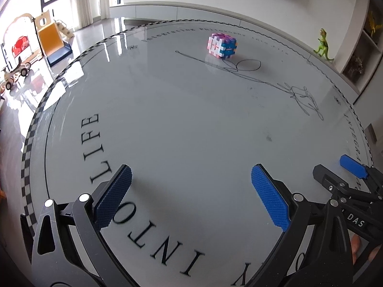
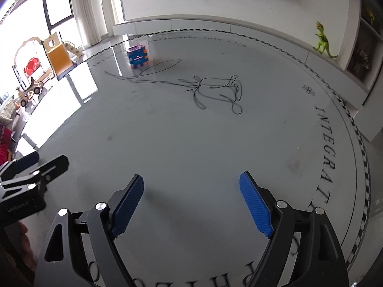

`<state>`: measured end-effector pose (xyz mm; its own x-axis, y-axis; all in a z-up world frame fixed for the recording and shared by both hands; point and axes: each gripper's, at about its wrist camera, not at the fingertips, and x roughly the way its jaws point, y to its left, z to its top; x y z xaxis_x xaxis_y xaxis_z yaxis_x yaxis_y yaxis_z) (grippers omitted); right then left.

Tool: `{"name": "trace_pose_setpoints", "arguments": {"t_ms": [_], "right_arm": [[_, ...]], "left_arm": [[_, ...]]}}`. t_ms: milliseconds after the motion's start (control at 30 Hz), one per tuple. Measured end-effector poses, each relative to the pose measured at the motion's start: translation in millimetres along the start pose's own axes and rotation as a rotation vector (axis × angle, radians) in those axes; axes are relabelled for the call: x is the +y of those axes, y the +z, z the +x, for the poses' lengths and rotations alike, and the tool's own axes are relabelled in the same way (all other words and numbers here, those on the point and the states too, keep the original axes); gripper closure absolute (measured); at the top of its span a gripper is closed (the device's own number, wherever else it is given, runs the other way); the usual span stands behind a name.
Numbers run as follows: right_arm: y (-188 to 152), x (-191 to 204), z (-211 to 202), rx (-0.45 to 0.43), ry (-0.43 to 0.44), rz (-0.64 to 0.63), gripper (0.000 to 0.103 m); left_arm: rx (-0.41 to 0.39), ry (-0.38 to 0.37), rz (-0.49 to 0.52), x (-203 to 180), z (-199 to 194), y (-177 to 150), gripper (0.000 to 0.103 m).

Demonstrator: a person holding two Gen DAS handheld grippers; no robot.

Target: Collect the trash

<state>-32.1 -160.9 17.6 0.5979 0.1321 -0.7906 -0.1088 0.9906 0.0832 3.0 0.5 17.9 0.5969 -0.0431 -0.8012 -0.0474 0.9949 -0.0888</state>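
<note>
Table point(image 1: 167, 124) lettering cut off by the bottom edge and partly covered by gripper arms in both views. Small rim text at far side too small to read. Cube point(image 2: 137, 57) blurred in right view. Shelf point(image 1: 368, 40) contents dim, indistinct.

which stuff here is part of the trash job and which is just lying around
Job:
- left gripper, open, empty
- right gripper, open, empty
- no trash visible on the table

Lying about:
- block cube
- dinosaur
- toy slide
- toy car
</note>
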Motion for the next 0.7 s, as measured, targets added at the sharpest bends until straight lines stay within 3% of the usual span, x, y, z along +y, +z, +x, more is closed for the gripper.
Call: {"name": "trace_pose_setpoints", "arguments": {"t_ms": [300, 700], "right_arm": [[9, 2, 10, 0.021, -0.009, -0.004, 0.004], [8, 3, 12, 0.024, -0.014, -0.001, 0.003]], "left_arm": [[0.027, 0.06, 0.043, -7, 7, 2, 0.006], [0.034, 0.077, 0.057, -12, 8, 1, 0.006]]}}
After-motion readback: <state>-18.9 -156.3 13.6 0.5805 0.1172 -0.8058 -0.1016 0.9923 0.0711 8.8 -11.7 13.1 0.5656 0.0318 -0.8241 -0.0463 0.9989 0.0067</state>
